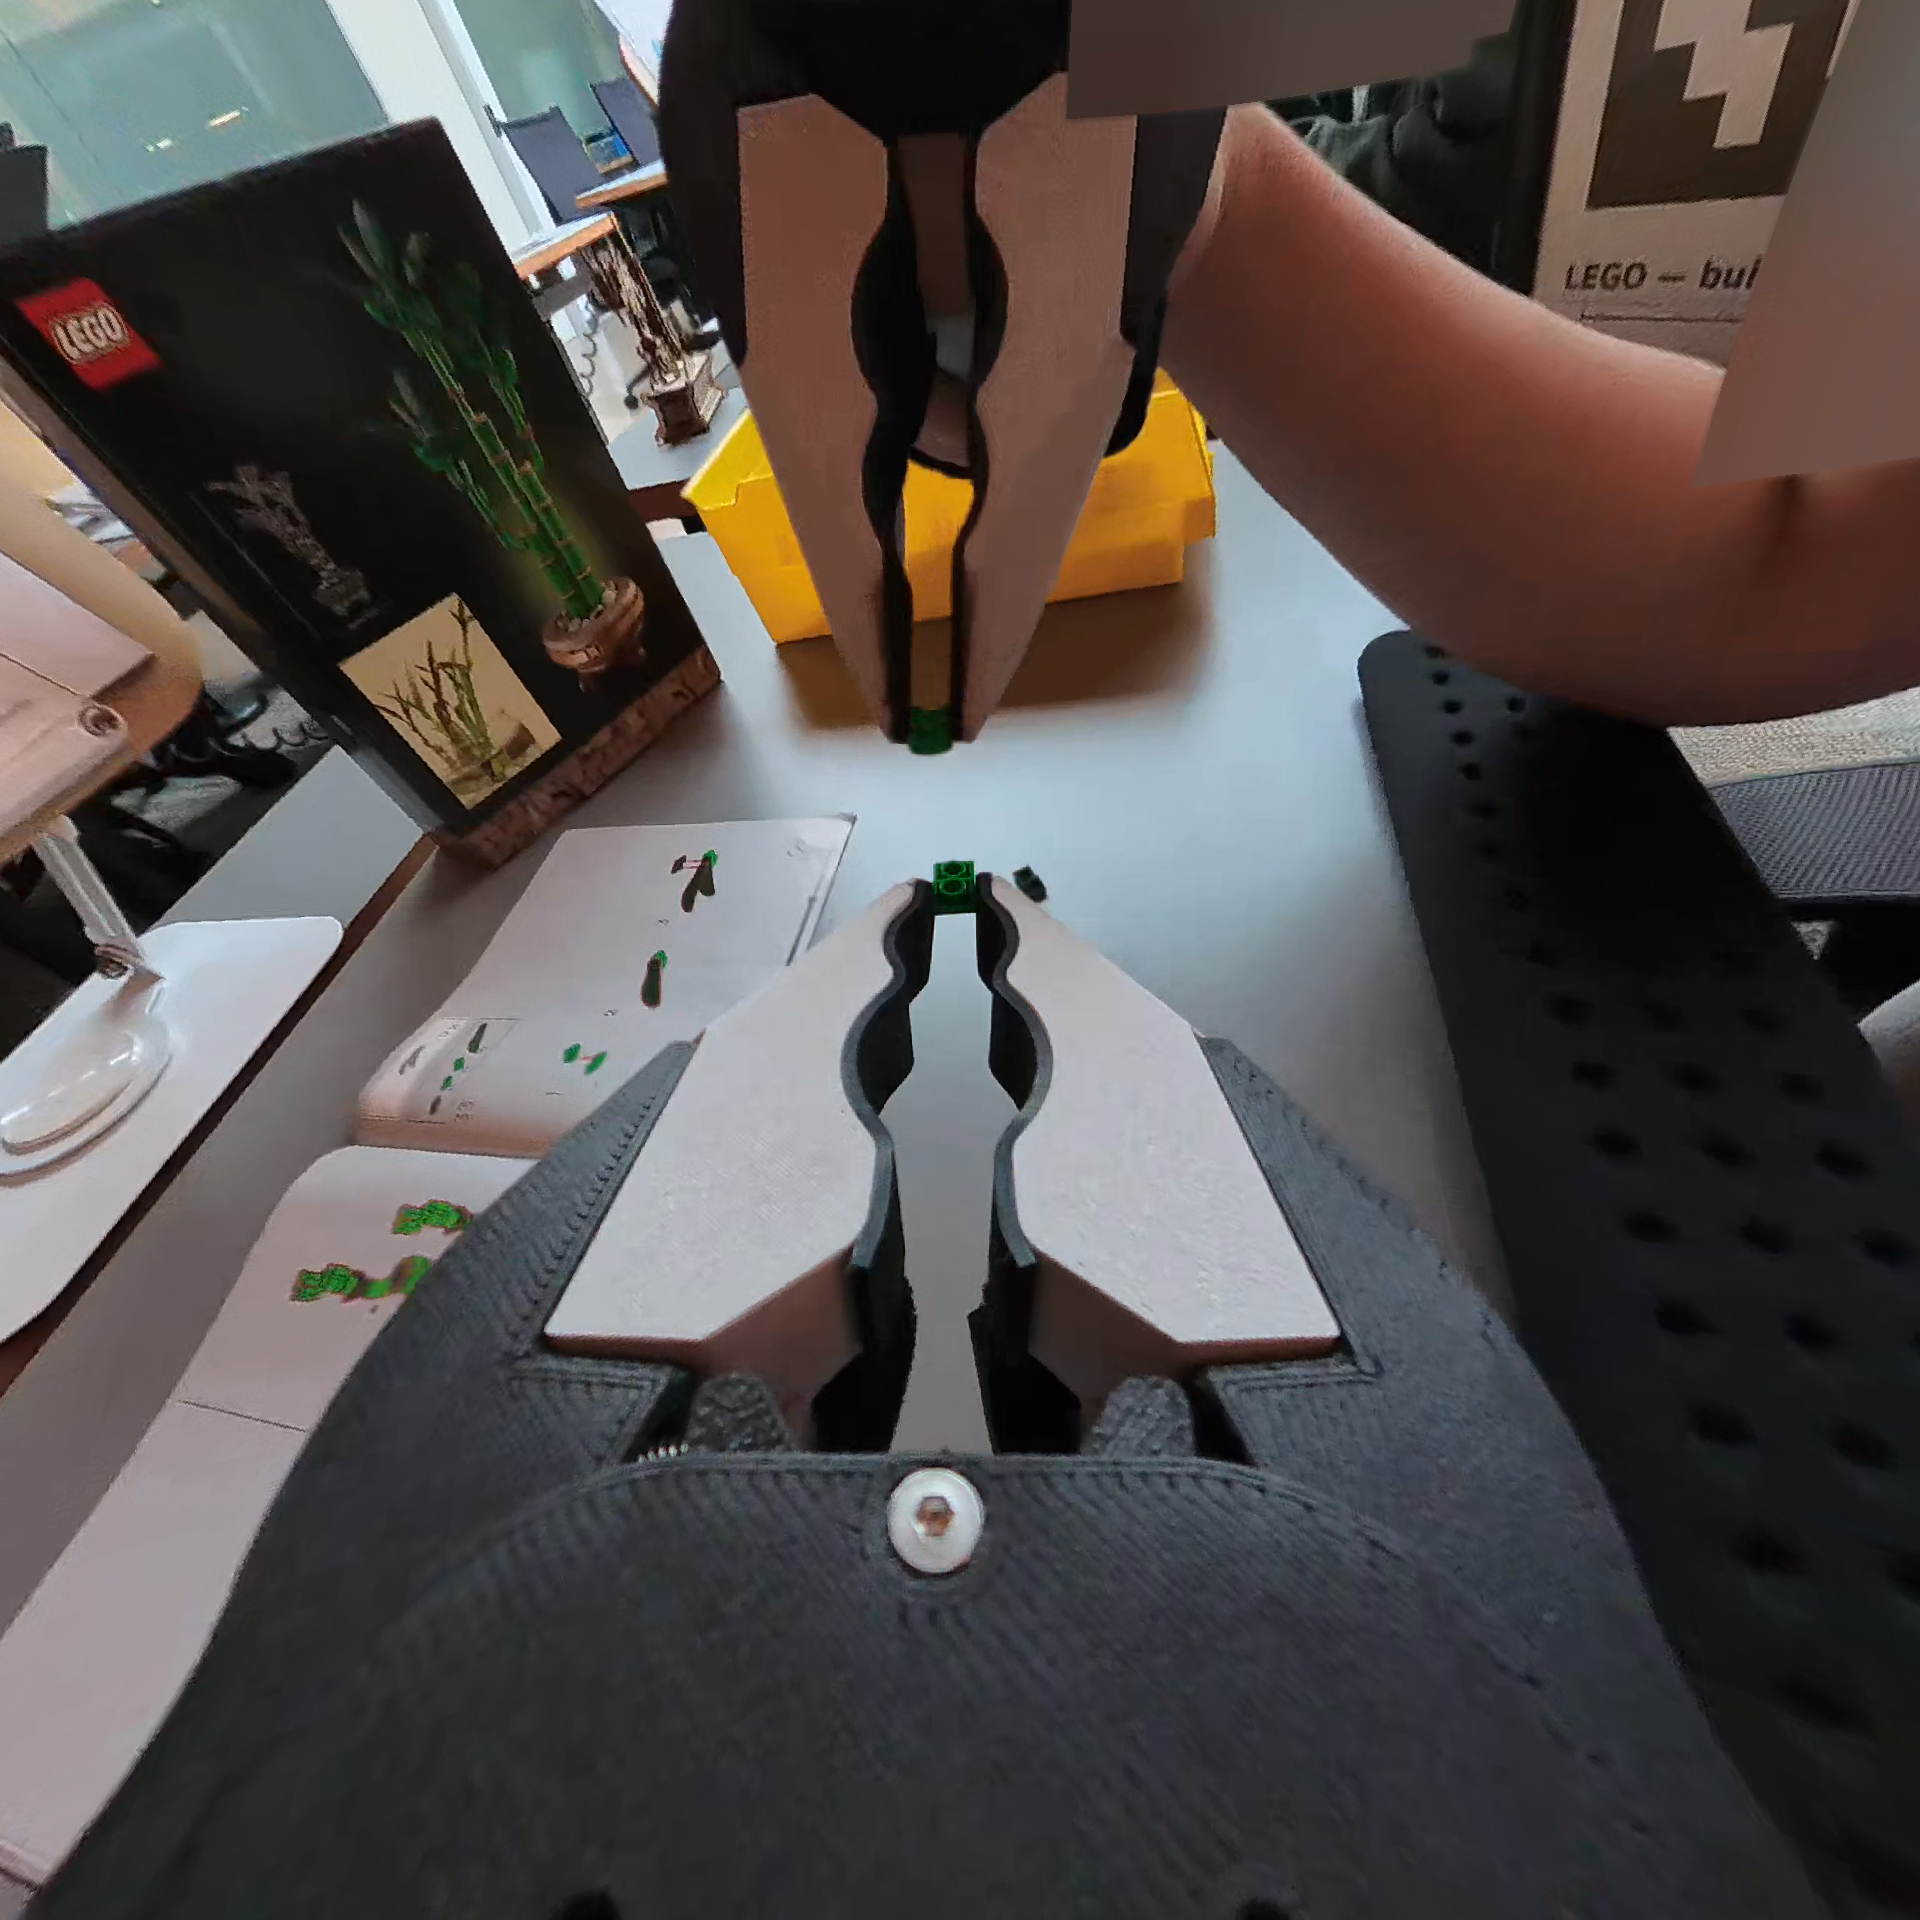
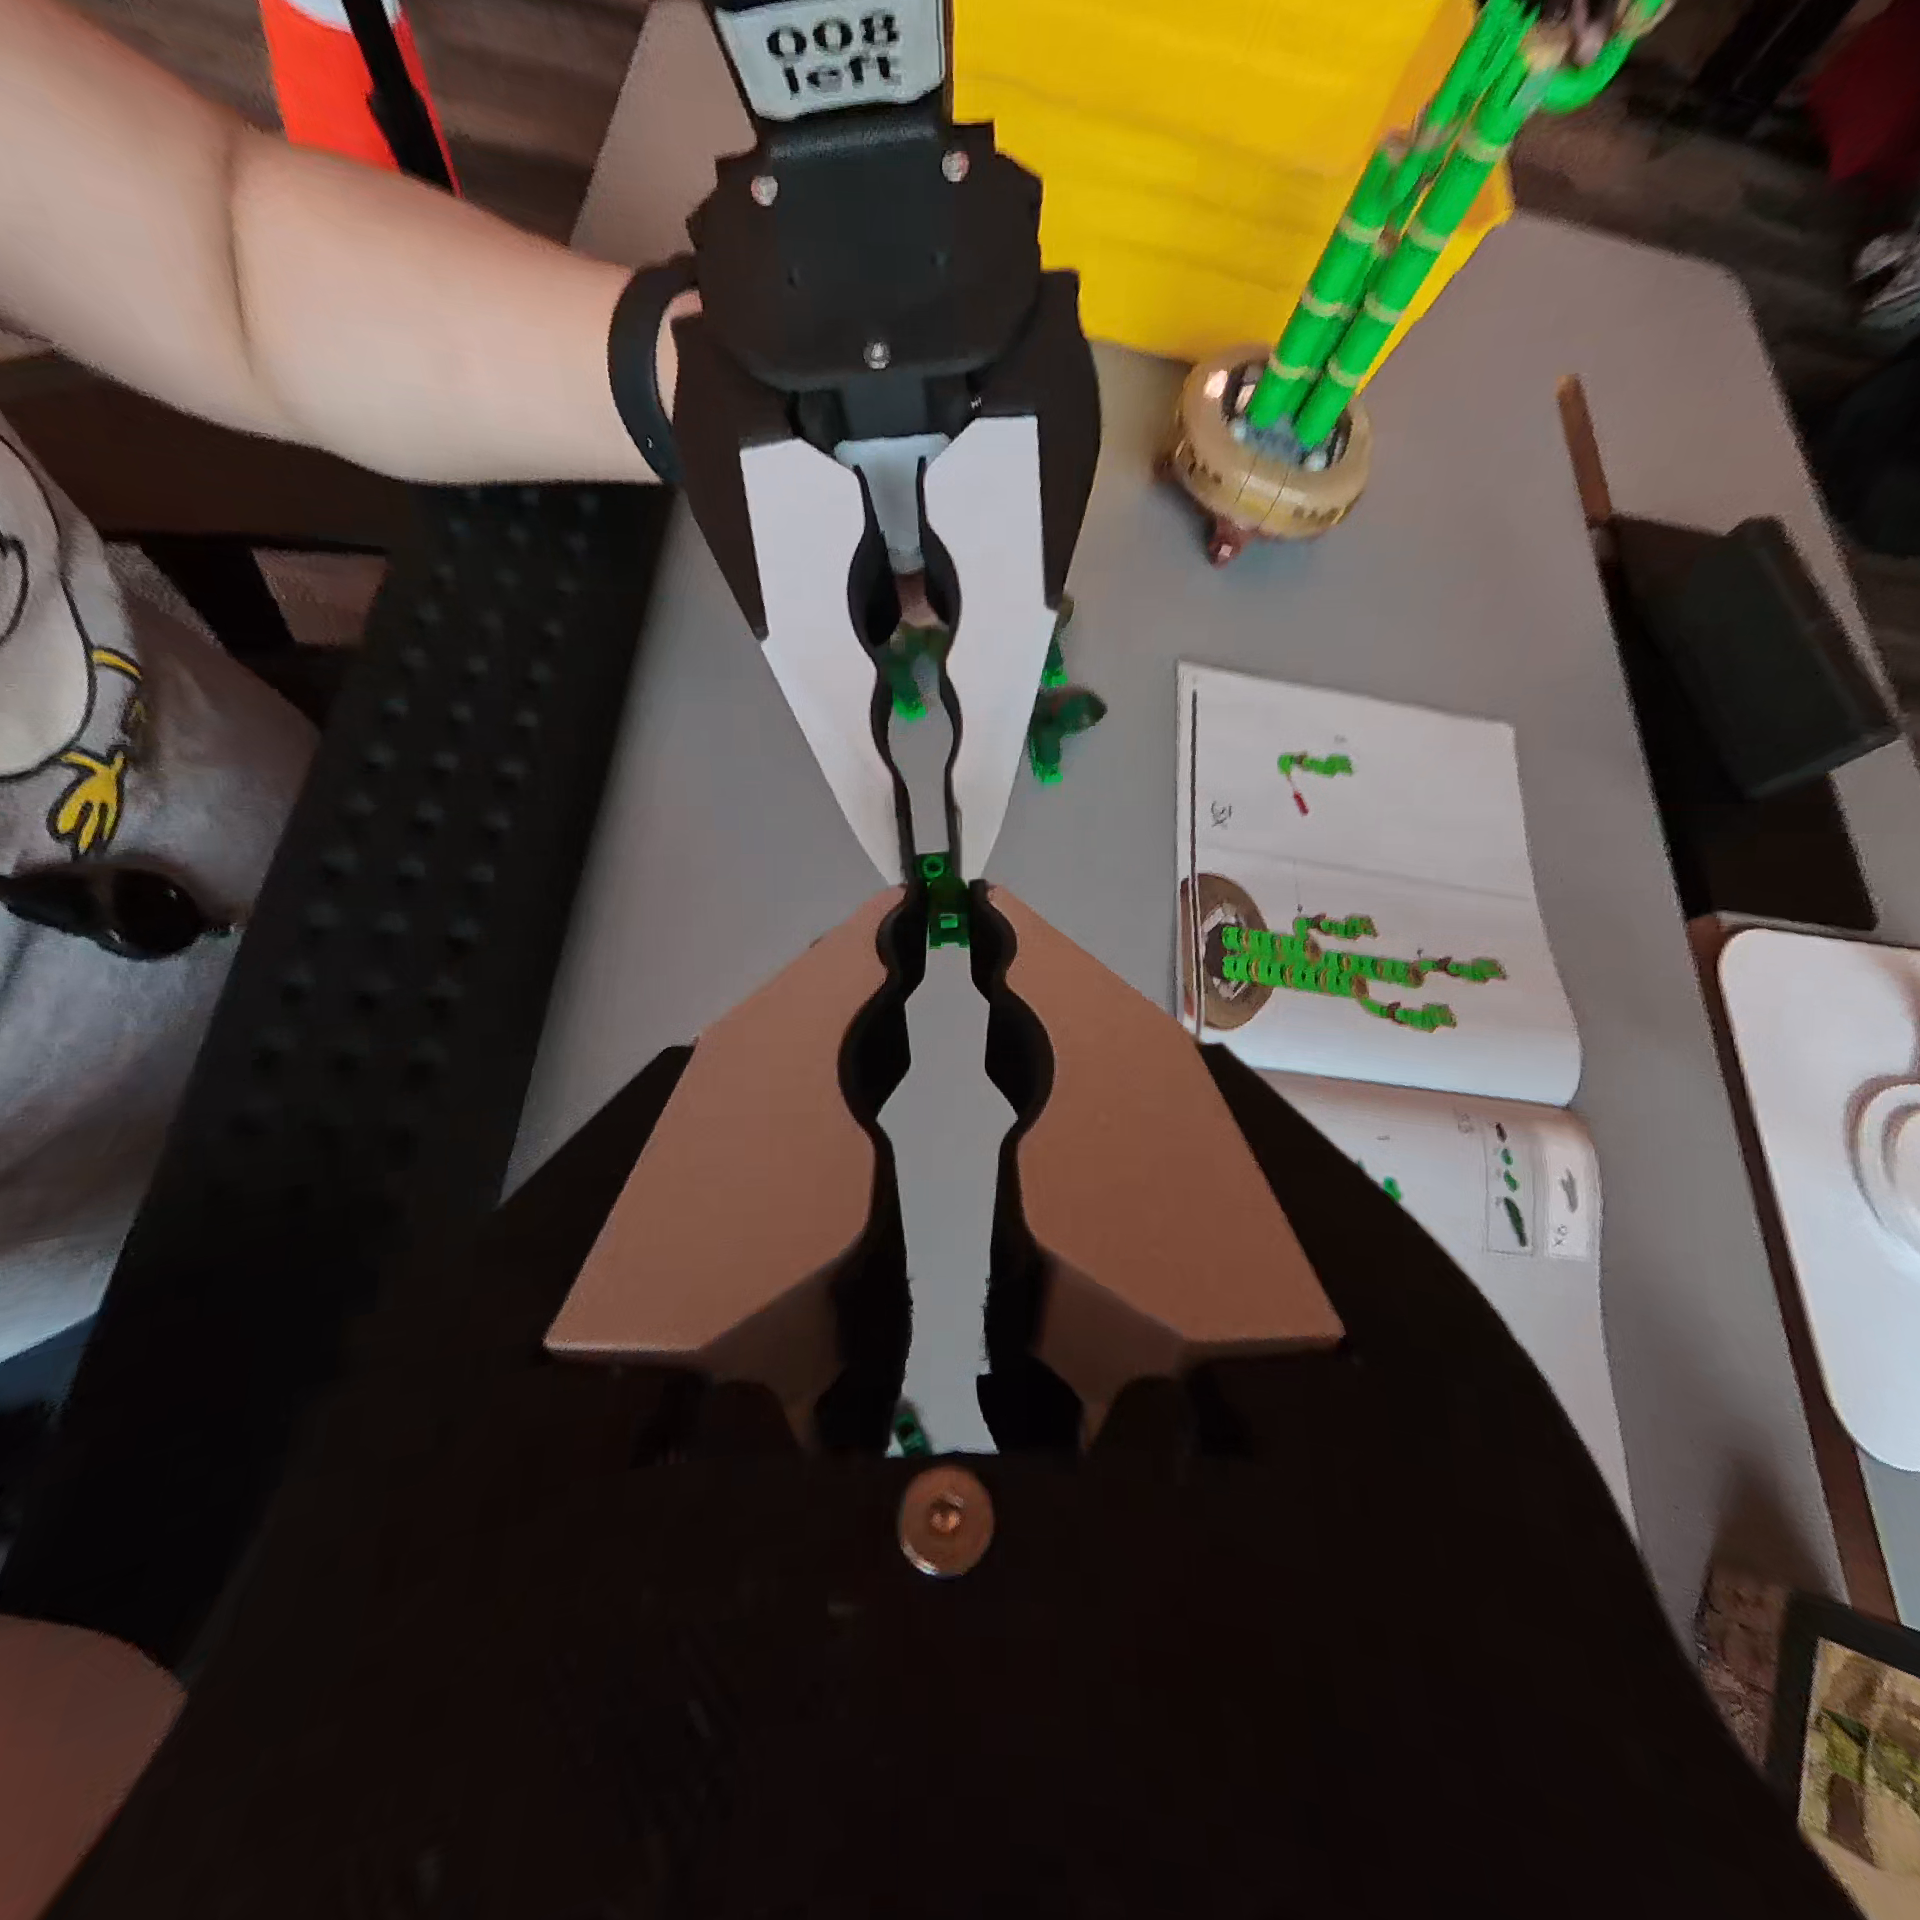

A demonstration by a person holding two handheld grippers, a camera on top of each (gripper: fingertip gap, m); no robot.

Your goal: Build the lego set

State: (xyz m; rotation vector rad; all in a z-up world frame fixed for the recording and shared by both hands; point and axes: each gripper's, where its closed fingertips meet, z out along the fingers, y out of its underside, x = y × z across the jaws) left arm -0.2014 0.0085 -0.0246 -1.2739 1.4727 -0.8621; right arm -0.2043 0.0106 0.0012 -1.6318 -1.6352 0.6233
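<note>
My left gripper [image 1: 956,896] is shut on a small green brick [image 1: 956,883] with two studs showing, held just above the grey table [image 1: 1195,831]. My right gripper [image 1: 928,727] points at it from the far side and is shut on another small green piece [image 1: 928,730]. In the right wrist view my right gripper [image 2: 945,920] pinches its green piece [image 2: 945,928], and the left gripper [image 2: 935,862] holds its green brick [image 2: 935,865] tip to tip against it. The left wrist view shows a small gap between the two pieces.
A built green bamboo model [image 2: 1382,281] stands in a tan pot [image 2: 1268,468]. Also here are a yellow bin [image 1: 1091,520], an open instruction booklet [image 2: 1351,883], the set's box [image 1: 343,468], loose green pieces [image 2: 1060,717], a small black piece [image 1: 1029,883] and a black perforated panel [image 1: 1662,1039]. Less than 4 cm separates the two grippers' tips.
</note>
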